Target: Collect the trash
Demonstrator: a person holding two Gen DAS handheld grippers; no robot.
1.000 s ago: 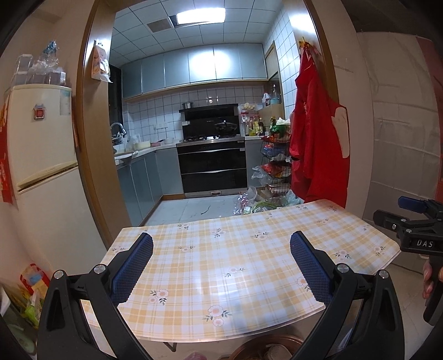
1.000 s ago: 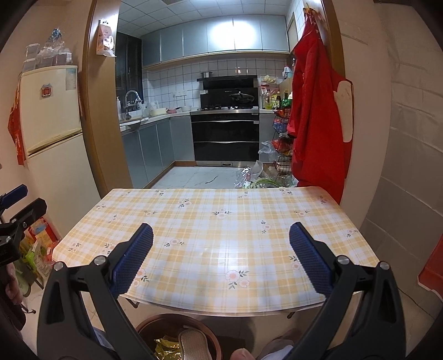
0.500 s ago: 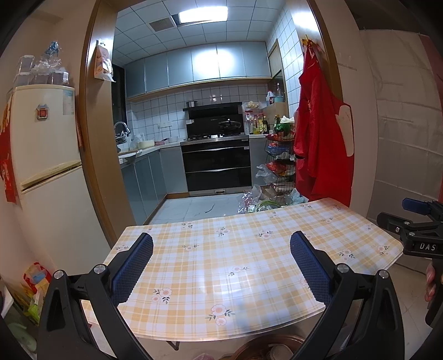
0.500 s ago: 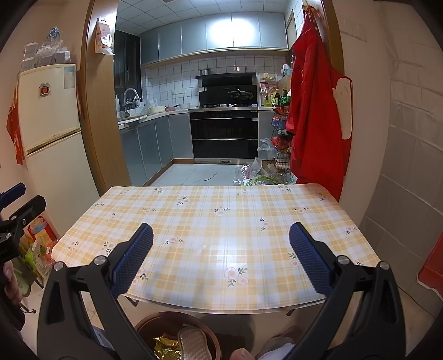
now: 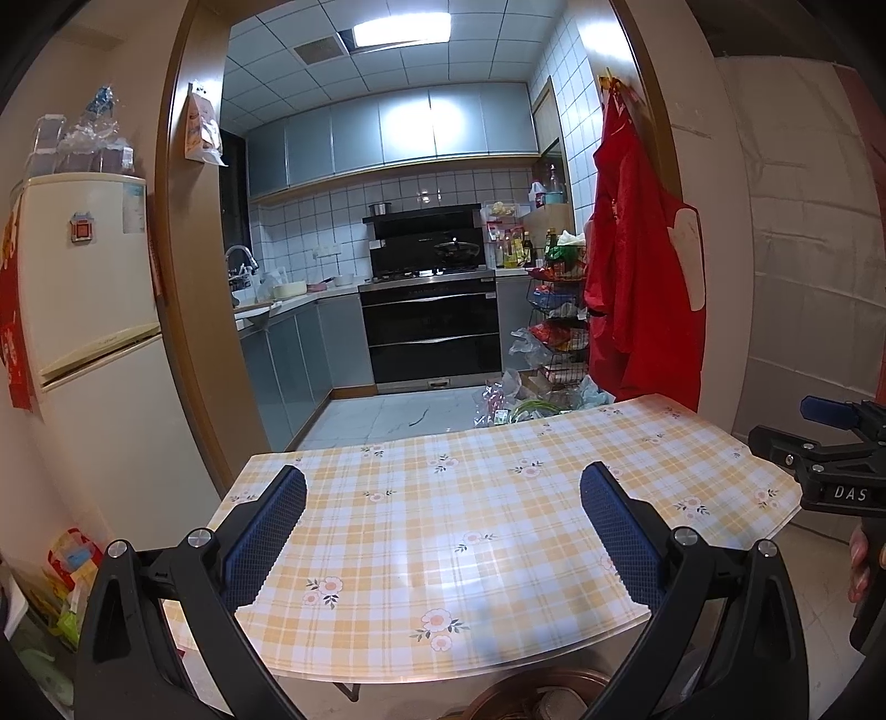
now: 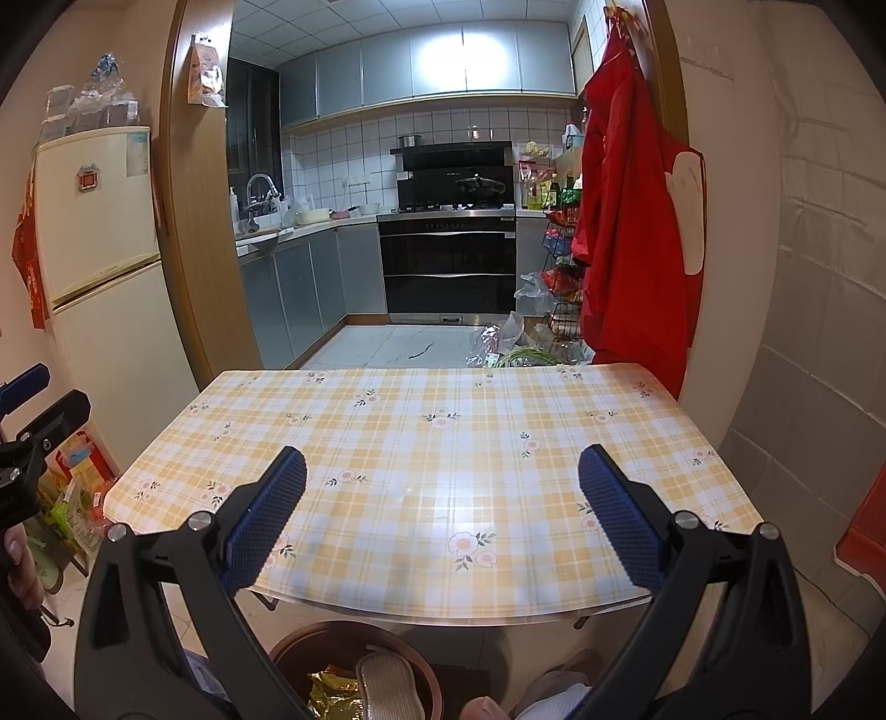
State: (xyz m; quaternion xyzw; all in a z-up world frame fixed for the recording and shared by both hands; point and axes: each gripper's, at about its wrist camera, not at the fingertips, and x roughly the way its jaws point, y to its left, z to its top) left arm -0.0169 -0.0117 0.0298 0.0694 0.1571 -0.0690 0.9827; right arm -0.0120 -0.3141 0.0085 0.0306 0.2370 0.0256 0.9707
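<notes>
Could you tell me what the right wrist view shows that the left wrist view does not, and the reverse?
Only the right wrist view shows inside the brown bin: a gold wrapper and a grey insole-like piece. Only the left wrist view shows the lit ceiling panel. Both share the plaid table, the fridge, the red apron, and both grippers, the left gripper and the right gripper, open and holding nothing.

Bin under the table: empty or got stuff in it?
Not empty. The right wrist view shows the brown bin holding a gold foil wrapper and a pale oblong piece. How full: cannot tell.
</notes>
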